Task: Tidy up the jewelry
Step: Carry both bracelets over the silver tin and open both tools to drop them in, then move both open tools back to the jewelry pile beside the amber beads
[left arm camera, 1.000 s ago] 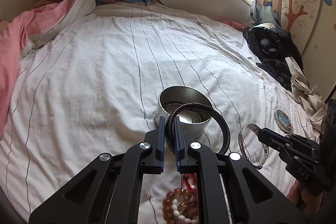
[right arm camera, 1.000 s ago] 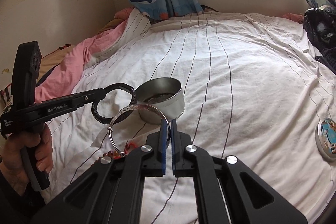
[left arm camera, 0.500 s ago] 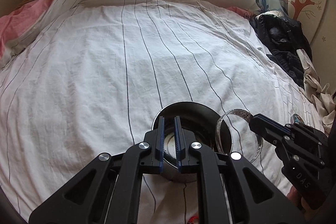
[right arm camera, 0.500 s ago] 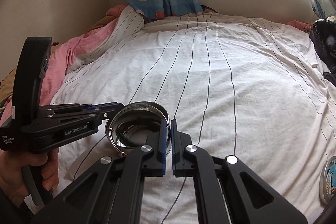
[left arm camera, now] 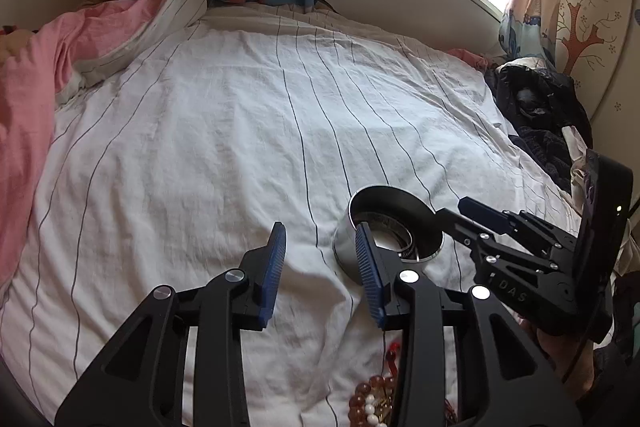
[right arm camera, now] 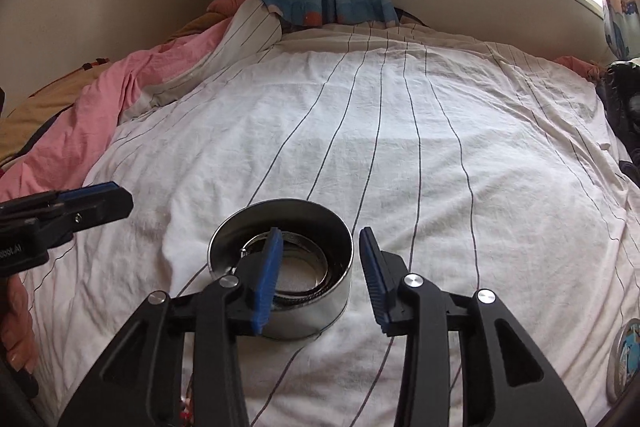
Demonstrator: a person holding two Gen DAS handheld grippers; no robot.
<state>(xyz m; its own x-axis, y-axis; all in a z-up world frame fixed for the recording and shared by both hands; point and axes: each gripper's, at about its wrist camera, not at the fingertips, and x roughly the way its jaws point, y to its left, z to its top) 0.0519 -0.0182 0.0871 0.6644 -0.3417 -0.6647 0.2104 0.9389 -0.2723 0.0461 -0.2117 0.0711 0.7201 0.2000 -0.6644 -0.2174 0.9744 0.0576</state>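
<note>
A round metal tin [right arm camera: 316, 319] stands on the striped white sheet. Inside it lie a silver bangle [right arm camera: 256, 239] and a black braided bracelet [right arm camera: 320, 291]. My right gripper [right arm camera: 320, 231] hovers just over the tin, its jaws opening with nothing pressed between the pads. In the left wrist view the tin [left arm camera: 345, 247] is right of my left gripper [left arm camera: 320, 227], whose jaws are also opening over bare sheet. The right gripper [left arm camera: 472, 213] reaches over the tin's right rim. A strand of amber and white beads [left arm camera: 370, 401] lies near the bottom edge.
A small red trinket [left arm camera: 392, 351] lies by the beads. The tin's picture lid [right arm camera: 624, 359] rests on the sheet at the right. A pink quilt [right arm camera: 100, 107] is bunched at the left, dark clothes [left arm camera: 536, 107] at the right. A hand [right arm camera: 18, 315] holds the left gripper.
The left gripper let go of the black bracelet and the right of the silver bangle; both now lie in the tin. Both jaws opened. The left gripper shifted left, off the tin.
</note>
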